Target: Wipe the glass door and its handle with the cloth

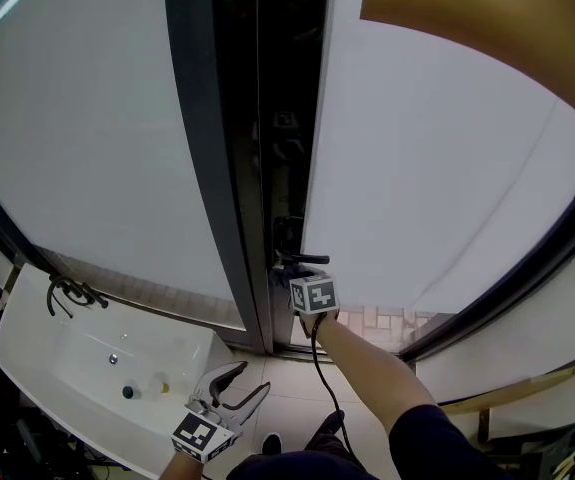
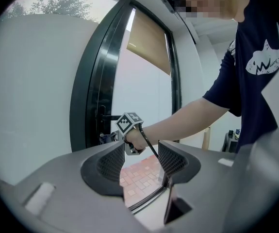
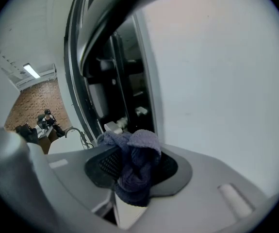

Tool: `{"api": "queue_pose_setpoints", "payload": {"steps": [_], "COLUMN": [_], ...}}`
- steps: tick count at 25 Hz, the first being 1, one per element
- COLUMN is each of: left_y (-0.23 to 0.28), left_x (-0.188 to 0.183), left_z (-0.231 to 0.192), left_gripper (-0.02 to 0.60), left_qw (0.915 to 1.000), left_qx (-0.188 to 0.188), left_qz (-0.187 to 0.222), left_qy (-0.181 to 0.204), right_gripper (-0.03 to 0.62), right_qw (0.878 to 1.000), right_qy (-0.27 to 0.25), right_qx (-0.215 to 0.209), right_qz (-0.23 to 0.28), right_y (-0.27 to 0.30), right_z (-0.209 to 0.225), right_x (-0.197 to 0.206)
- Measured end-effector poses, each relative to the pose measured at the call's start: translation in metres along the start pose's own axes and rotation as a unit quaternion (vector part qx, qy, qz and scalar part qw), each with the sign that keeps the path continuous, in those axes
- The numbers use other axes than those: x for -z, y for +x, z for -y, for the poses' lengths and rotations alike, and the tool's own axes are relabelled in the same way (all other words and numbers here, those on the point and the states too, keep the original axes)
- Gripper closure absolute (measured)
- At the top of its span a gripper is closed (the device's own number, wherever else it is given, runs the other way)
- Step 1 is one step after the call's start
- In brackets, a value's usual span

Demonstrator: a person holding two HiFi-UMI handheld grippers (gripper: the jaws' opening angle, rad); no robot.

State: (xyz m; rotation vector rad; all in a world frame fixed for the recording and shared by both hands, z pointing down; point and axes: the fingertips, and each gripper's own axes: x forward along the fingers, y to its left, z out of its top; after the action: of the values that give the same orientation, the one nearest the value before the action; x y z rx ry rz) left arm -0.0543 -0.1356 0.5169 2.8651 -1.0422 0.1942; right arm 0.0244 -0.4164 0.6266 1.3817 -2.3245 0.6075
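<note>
Head view: from above, steeply down along glass door (image 1: 447, 168). Left gripper view: low, well back, facing right gripper (image 2: 107, 138) at glass door. Right gripper view: close against door frame (image 3: 81, 72). Shared by all: door frame.

No words, brands or numbers can be read. The marker cube (image 1: 313, 294) just below the door handle (image 1: 302, 259) shows only a black-and-white square pattern. The white print on the person's shirt (image 2: 268, 62) is illegible.

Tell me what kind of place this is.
Likely a washroom corner opening outdoors: a white basin with a dark tap, a tall dark-framed glass door, and brick paving outside it.
</note>
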Motion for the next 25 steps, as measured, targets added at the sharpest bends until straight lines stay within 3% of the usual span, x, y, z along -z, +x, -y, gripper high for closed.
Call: {"api": "queue_pose_setpoints", "payload": {"steps": [5, 11, 15, 19, 25], "left_y": [0.002, 0.005, 0.001, -0.006, -0.020], "left_x": [-0.009, -0.013, -0.022, -0.028, -0.036], "left_z": [0.003, 0.009, 0.009, 0.009, 0.010], "left_gripper": [0.370, 0.370, 0.370, 0.370, 0.373], "left_qw": [1.0000, 0.9996, 0.9995, 0.9984, 0.9966], "left_qx": [0.001, 0.023, 0.025, 0.040, 0.065], "left_qz": [-0.009, 0.008, 0.003, 0.024, 0.034], "left_qy": [-0.002, 0.011, 0.020, 0.031, 0.039], "right_gripper": [0.451, 0.452, 0.451, 0.451, 0.451], "right_qw": [0.999, 0.997, 0.998, 0.998, 0.993], "right_qy": [0.012, 0.023, 0.005, -0.019, -0.036], "right_qx": [0.007, 0.011, 0.002, -0.013, 0.013], "right_qz": [0.037, 0.075, 0.061, 0.059, 0.112], "right_y": [-0.019, -0.054, -0.090, -0.152, -0.247], "right_z": [0.017, 0.030, 0.032, 0.022, -0.006], "right_x": [-0.022, -0.035, -0.001, 0.047, 0.079]}}
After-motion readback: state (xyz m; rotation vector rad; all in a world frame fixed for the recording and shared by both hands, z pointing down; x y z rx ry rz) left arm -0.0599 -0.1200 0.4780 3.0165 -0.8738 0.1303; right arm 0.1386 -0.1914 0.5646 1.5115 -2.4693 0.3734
